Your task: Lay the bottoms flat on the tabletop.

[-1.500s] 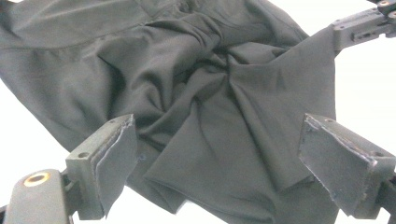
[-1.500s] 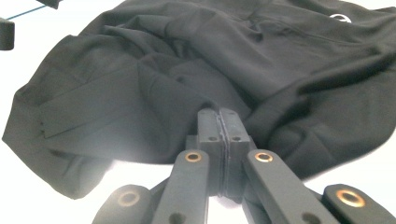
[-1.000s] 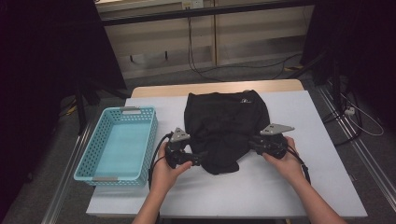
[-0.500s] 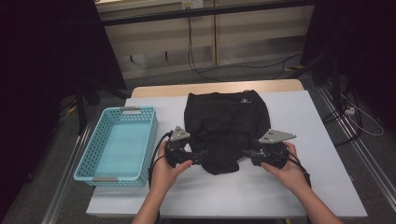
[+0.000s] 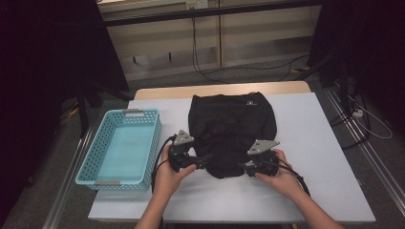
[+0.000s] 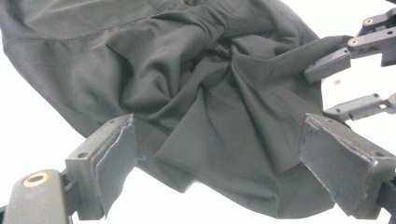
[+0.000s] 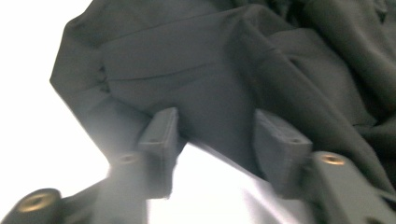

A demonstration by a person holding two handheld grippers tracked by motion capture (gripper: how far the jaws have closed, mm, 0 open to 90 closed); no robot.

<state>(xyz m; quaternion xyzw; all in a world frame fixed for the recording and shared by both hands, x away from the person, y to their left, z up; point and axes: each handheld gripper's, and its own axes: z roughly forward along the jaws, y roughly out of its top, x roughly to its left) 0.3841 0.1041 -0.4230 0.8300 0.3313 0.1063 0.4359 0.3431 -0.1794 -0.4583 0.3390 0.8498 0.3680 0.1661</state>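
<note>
The black garment (image 5: 231,131) lies on the table just right of the teal basket (image 5: 119,148), its long axis running away from me, bunched end nearest me. My left gripper (image 5: 199,162) gapes wide at that hem. My right gripper (image 5: 241,167) has just been closing, cloth between its jaws, not yet pinched.

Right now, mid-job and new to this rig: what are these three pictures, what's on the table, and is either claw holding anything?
A person sits at a white table with a hand-held claw in each hand. One picture looks down from above; the other two come from cameras riding on each claw. On the table lie a black garment, bunched at its near edge, and a turquoise basket to its left. The left claw stands wide open with the cloth's edge between its jaws, not pinched. The right claw is open too, its jaws have just been closing over the cloth's other corner. Nothing is gripped yet.
</note>
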